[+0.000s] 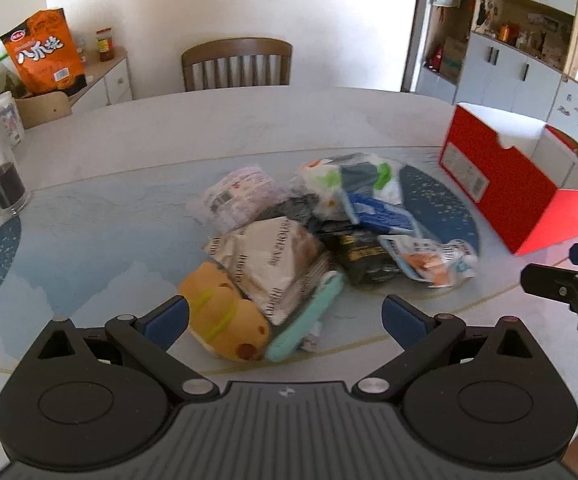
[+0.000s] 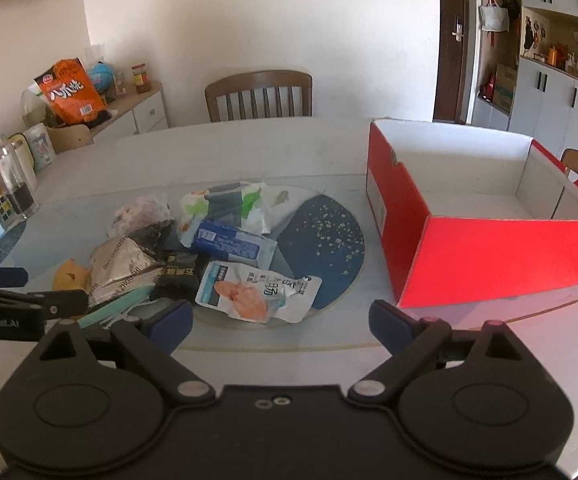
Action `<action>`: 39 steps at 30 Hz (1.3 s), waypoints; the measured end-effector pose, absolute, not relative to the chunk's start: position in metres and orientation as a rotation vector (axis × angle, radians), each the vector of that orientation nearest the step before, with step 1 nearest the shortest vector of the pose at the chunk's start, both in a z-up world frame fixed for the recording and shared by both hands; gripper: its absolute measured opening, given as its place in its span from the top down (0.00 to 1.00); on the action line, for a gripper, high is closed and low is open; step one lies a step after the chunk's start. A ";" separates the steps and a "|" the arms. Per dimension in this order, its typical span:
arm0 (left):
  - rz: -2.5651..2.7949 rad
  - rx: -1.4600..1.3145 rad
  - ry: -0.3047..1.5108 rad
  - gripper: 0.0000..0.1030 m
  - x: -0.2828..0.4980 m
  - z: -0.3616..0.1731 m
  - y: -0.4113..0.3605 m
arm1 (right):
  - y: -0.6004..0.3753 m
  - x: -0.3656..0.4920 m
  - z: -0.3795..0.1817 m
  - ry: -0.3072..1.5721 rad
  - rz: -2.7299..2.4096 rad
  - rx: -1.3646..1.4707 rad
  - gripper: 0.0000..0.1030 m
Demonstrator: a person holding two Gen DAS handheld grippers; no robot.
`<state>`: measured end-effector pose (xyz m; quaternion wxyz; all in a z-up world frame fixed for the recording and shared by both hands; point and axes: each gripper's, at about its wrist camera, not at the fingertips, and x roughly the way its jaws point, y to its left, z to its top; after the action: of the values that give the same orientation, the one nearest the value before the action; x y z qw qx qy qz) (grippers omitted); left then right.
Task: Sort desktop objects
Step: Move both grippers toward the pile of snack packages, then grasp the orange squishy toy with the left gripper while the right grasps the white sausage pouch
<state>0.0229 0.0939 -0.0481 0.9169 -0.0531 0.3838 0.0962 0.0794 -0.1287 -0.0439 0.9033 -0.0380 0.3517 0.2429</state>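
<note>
both grippers hover over the table [image 1: 137,152], neither holding anything. left gripper [image 1: 285,316] jaws spread wide, just short of the yellow plush [image 1: 225,320] and teal item [image 1: 309,320] at the near edge of the snack pile [image 2: 217,240]. right gripper [image 2: 281,316] jaws spread too, near the sausage packet [image 2: 257,292]. red box [image 2: 481,240] sits to the right of the pile, apart from it.

A: What print reads clearly?

B: "GenRobot.AI" stands in white on the left gripper [image 2: 21,280], left of the right jaws.

A: And further off?

B: The orange snack bag [image 1: 45,52], far beyond the left jaws and leftward, bears large white Chinese characters. The packets straight ahead carry print too blurred to read.
</note>
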 end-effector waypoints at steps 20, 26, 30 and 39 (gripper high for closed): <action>0.181 -0.117 0.828 0.00 0.037 -0.066 0.145 | -0.080 0.111 -0.065 0.787 0.453 -0.110 0.07; 0.141 -0.112 0.841 0.00 0.039 -0.071 0.153 | -0.067 0.118 -0.077 0.812 0.418 -0.104 0.07; 0.121 -0.114 0.849 0.00 0.041 -0.075 0.157 | -0.062 0.122 -0.081 0.818 0.402 -0.092 0.06; 0.103 -0.130 0.861 0.00 0.044 -0.080 0.160 | -0.048 0.131 -0.089 0.837 0.404 -0.109 0.04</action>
<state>0.0437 0.1602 -0.0800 0.9055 -0.0628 0.4168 0.0498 0.1313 -0.0478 -0.0895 0.8925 -0.0524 0.4036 0.1946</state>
